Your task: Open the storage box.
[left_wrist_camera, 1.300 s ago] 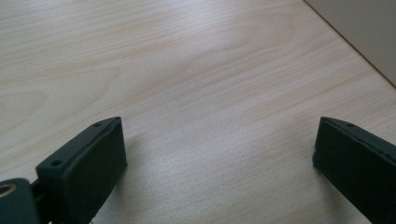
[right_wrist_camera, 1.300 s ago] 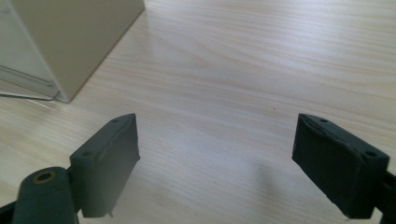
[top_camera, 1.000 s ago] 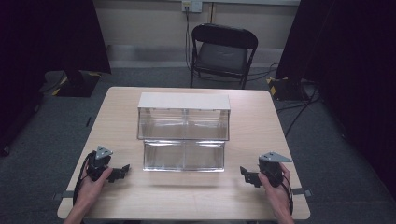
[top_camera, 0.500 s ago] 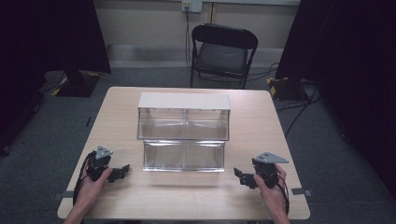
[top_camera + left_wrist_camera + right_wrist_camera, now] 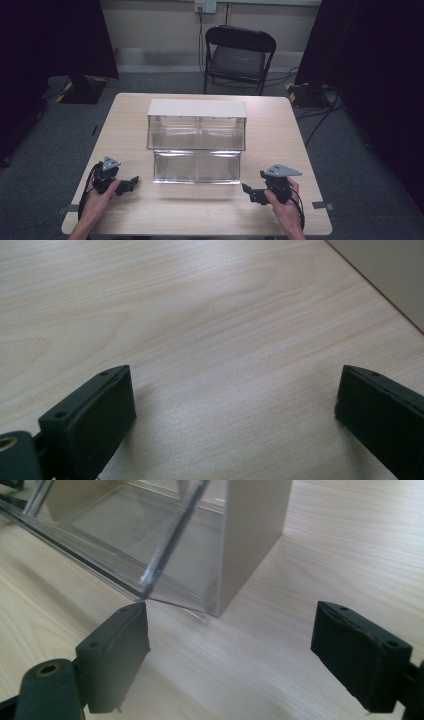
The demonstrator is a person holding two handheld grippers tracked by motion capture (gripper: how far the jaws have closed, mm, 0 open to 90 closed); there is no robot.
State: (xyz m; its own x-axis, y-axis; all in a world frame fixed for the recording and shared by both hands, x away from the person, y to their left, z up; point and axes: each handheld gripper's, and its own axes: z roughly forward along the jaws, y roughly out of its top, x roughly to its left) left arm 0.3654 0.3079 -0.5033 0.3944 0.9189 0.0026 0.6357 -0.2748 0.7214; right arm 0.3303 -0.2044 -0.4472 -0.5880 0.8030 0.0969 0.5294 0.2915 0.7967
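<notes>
Apparently nothing is in hand yet: the left gripper and right gripper rest with jaws spread wide and empty on the pale wooden table. Between them, farther off, stands the clear plastic two-tier bin with beige top. Any next move probably concerns it; its contents are hard to make out.

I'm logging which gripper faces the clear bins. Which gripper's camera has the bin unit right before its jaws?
The right gripper: its view shows the clear bin unit before its open jaws. The left gripper faces bare table.
</notes>
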